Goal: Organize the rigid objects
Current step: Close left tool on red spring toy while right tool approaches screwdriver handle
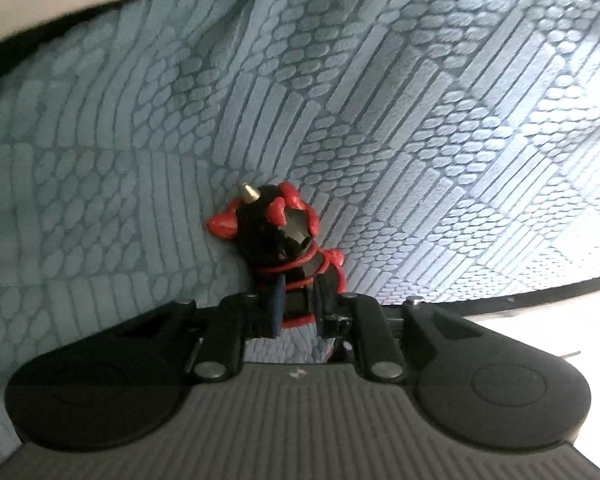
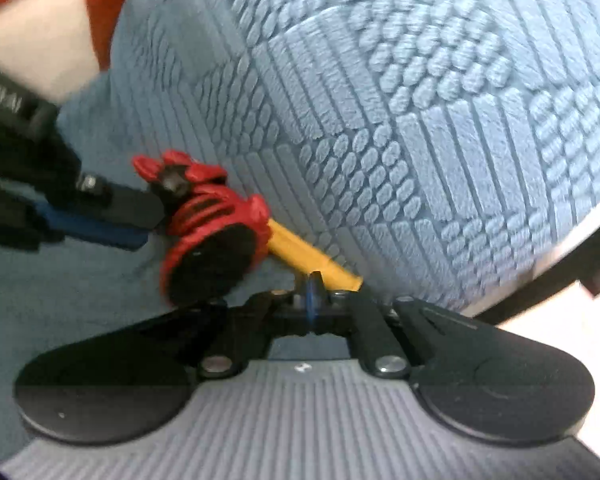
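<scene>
L gripper [image 1: 296, 312] clamped on red/black toy [image 1: 278, 224], R gripper [image 2: 313, 294] clenched beside yellow stick [image 2: 312, 254], blue mat [image 1: 380, 120]; no legible writing.

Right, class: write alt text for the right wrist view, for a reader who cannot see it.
The left gripper comes in from the left, shut on a red and black toy above a blue textured mat. At the bottom, the right gripper is shut, with a yellow stick just beyond its tips.
</scene>
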A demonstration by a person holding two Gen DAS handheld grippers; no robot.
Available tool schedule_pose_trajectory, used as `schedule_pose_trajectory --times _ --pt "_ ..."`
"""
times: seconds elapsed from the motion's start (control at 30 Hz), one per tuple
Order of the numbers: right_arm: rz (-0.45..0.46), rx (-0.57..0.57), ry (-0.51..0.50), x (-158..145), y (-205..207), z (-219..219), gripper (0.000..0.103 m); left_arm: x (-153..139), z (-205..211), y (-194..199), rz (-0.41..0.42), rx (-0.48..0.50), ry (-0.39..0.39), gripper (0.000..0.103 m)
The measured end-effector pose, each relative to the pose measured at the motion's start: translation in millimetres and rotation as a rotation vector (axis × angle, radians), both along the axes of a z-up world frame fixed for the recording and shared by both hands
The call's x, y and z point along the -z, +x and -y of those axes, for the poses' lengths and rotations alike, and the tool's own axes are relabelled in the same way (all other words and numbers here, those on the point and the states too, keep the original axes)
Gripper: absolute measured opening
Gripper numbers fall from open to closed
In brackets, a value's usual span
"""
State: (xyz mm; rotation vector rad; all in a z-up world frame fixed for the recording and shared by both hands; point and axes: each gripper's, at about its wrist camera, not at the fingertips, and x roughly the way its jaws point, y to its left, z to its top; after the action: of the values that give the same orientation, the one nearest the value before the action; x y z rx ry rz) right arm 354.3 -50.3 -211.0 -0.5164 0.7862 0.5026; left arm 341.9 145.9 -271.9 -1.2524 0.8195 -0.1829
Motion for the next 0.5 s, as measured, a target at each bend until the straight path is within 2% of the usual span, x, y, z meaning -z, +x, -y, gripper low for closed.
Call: schedule_pose_trajectory --times 0.07,0.3,0.37,0.5 --pt "-0.020 -0.007 0.010 0 -7 3 0.003 0 -3 -7 0.000 -0.007 -0.006 0.012" --pt "-0.047 -0.022 0.047 6 -46 4 0.003 -2 -24 -17 0.011 -0.036 -0.020 0.010" --pt "-0.066 -0.027 0.083 0 -24 7 0.003 -7 -31 -22 0.020 -0.045 -0.016 0.009" --pt "-0.050 -0.050 0.097 -13 -35 6 0.003 -25 -36 -31 0.056 -0.037 0.074 0.009"
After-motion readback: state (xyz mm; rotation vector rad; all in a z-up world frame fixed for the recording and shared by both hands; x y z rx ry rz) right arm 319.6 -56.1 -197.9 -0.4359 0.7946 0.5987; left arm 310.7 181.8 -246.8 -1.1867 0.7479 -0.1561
